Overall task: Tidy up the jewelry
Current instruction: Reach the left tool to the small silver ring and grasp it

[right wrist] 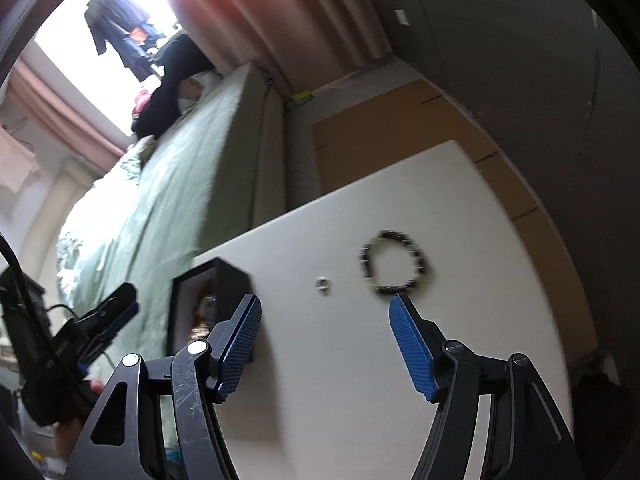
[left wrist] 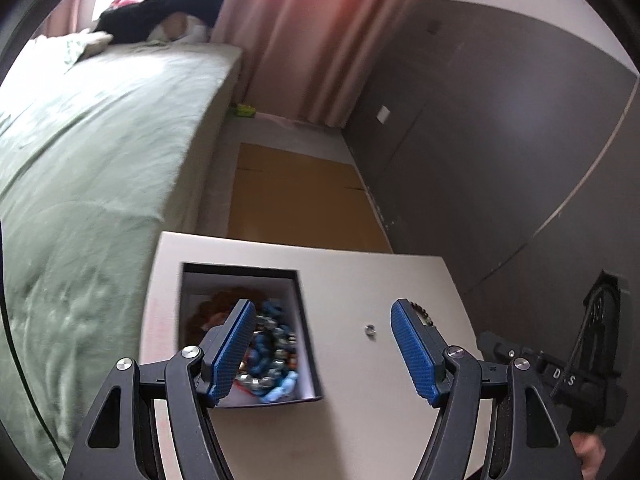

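Beaded bracelet [right wrist: 394, 262] lies flat on the white surface [right wrist: 340, 360], just ahead of my right gripper [right wrist: 325, 346], nearer than my left gripper [left wrist: 323, 354]. Both grippers are wide apart, holding nothing. Box [left wrist: 308, 320] sits left.

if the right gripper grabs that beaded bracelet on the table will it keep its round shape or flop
The beaded bracelet would probably sag, since it looks like small separate beads on a cord. It seems light, lying flat on the white table. The open right gripper likely needs to pinch one side; smooth beads may slip.
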### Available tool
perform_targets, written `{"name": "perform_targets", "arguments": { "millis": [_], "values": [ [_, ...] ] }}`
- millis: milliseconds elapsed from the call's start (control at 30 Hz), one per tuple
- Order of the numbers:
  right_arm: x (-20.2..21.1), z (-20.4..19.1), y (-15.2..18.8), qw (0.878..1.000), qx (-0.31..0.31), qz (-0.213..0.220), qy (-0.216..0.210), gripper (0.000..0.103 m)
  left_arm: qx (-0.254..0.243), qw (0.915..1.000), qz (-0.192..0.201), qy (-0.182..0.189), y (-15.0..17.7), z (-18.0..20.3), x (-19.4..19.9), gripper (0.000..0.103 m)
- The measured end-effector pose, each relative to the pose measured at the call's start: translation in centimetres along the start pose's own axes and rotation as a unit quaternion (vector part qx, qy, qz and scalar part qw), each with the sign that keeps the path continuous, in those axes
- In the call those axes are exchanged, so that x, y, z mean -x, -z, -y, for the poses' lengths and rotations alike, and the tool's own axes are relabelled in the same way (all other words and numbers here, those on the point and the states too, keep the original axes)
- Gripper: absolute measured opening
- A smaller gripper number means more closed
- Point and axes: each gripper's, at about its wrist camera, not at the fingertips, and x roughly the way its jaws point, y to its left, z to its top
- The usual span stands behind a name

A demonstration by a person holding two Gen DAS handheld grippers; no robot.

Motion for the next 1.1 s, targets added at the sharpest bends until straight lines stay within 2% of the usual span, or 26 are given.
{"name": "perform_targets", "arguments": {
  "millis": [33,133,200,300,433,533,800,900,1100],
  "values": [
    [-0.1,0.6,-0.1,1.000,-0.002,-0.001,0.006,0.067,-0.007,1.0000,-0.004,0.000,0.3,0.6,-0.5,0.070],
    [-0.2,2.3,-0.4,1.000,-0.016,-0.009,0.018,0.067,-0.034,0.9991,-0.027,-0.001,1.0,2.3,-2.2,0.059],
    [0.0,3.4,-0.7,0.999,-0.028,-0.010,0.017,0.067,-0.048,0.9979,-0.043,0.000,1.3,3.4,-3.4,0.056],
    [0.4,4.9,-1.2,0.999,-0.040,-0.008,0.027,0.067,-0.056,0.9967,-0.059,-0.003,1.2,4.2,-4.7,0.053],
    [1.0,5.9,-1.5,0.999,-0.037,-0.008,0.026,0.067,-0.051,0.9926,-0.110,-0.004,0.8,5.0,-7.1,0.038],
    [1.0,6.5,-1.5,0.999,-0.046,-0.014,0.027,0.067,-0.057,0.9893,-0.133,-0.015,0.5,5.7,-8.6,0.038],
    [1.1,7.3,-1.8,0.998,-0.063,-0.016,0.016,0.067,-0.088,0.9777,-0.185,-0.050,0.8,7.9,-12.3,0.028],
    [0.9,7.9,-1.9,0.997,-0.076,-0.019,0.008,0.067,-0.105,0.9737,-0.190,-0.068,1.0,8.7,-13.3,0.028],
    [0.0,8.9,-1.9,0.995,-0.088,-0.035,0.027,0.067,-0.117,0.9672,-0.205,-0.095,1.9,8.9,-15.9,0.027]
  ]
}}
